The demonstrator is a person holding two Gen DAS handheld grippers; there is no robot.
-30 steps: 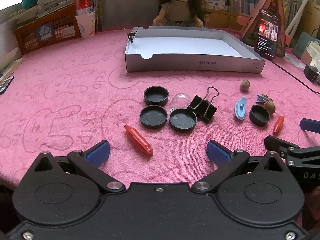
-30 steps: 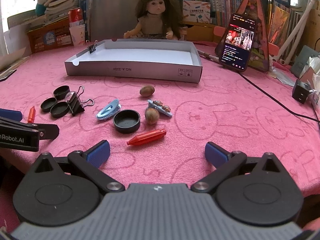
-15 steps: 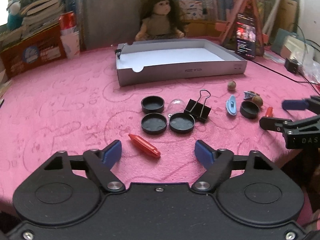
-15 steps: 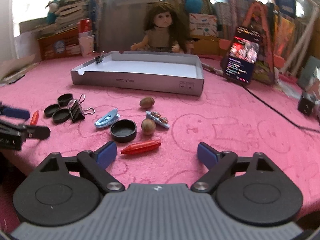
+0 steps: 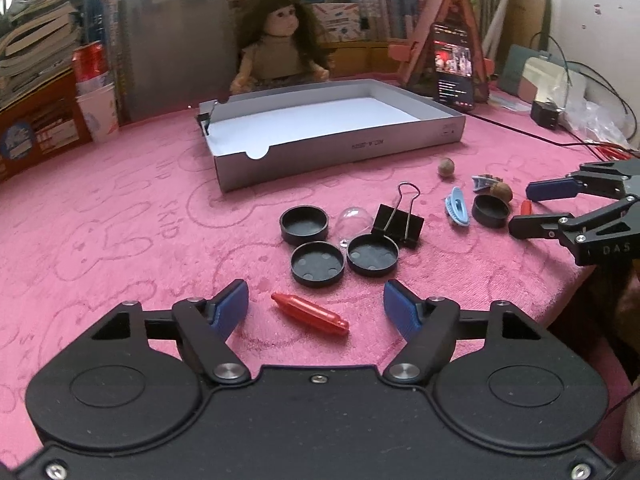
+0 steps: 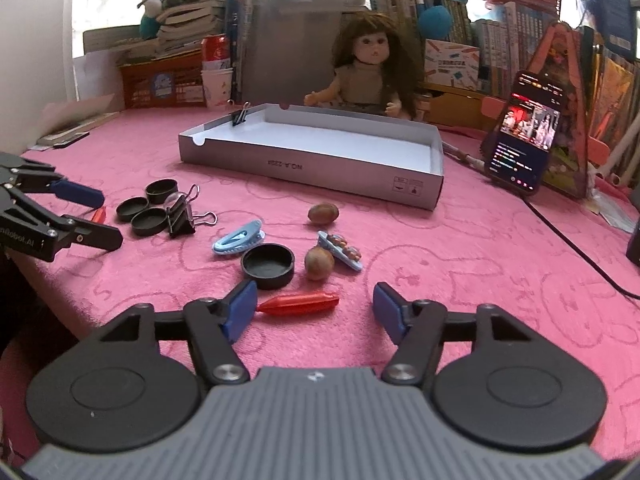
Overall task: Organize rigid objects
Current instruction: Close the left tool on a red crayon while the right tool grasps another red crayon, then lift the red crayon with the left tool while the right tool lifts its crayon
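My left gripper hovers low over a red crayon-shaped stick that lies between its blue pads. The jaws are closing, and the pads stand clear of the stick. My right gripper is closing the same way around a second red stick, also without touching it. Black round caps, a clear dome and a black binder clip lie just beyond the left gripper. A blue hair clip, a black cap and two nuts lie ahead of the right gripper.
An open grey cardboard tray stands further back on the pink cloth, with a small binder clip on its rim. Behind it sit a doll, a propped phone, stacked books and a can. A black cable runs along the right.
Both pairs of jaws have narrowed. The left gripper has shifted and rolled, so the red stick now lies midway between its pads. The right view has tilted slightly.
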